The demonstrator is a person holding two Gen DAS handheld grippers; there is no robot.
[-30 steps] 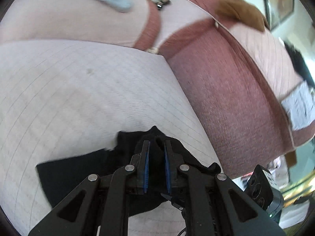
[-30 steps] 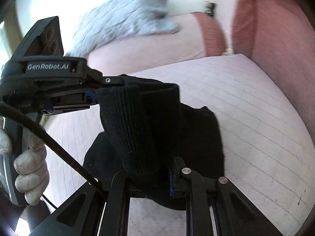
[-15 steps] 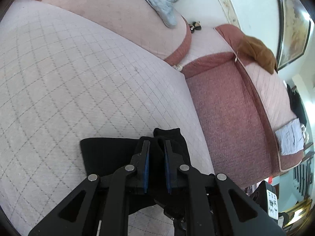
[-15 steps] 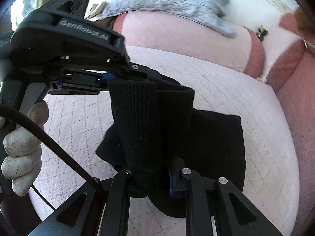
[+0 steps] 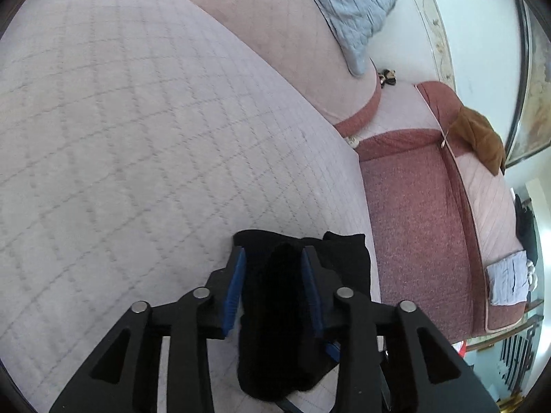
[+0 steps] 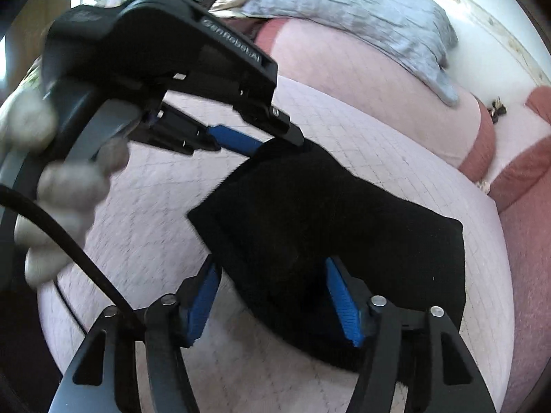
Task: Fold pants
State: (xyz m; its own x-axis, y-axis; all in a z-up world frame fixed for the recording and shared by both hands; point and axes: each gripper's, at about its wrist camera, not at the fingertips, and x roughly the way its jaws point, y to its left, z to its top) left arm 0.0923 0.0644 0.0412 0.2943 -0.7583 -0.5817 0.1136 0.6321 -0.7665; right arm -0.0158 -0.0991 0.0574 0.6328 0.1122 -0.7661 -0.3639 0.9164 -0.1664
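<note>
Your left gripper [image 5: 273, 258] is opening: its 2 blue pads [image 5: 234, 292] stand a little apart with a ridge of the black pants [image 5: 275, 309] between them, and you can see a gap at the left pad, so it no longer pinches the cloth. Your right gripper [image 6: 272, 275] is opening too, jaws wide, with a folded edge of the pants [image 6: 310, 223] lying between them and no pad pressing it. Ahead of that gripper, the pants sit bunched on the quilted pink cushion [image 6: 378, 158]. The left gripper's tip [image 6: 275, 137] meets the far end of the bundle; motion blur there hides whether it touches. A gloved hand [image 6: 62, 189] holds its handle.
</note>
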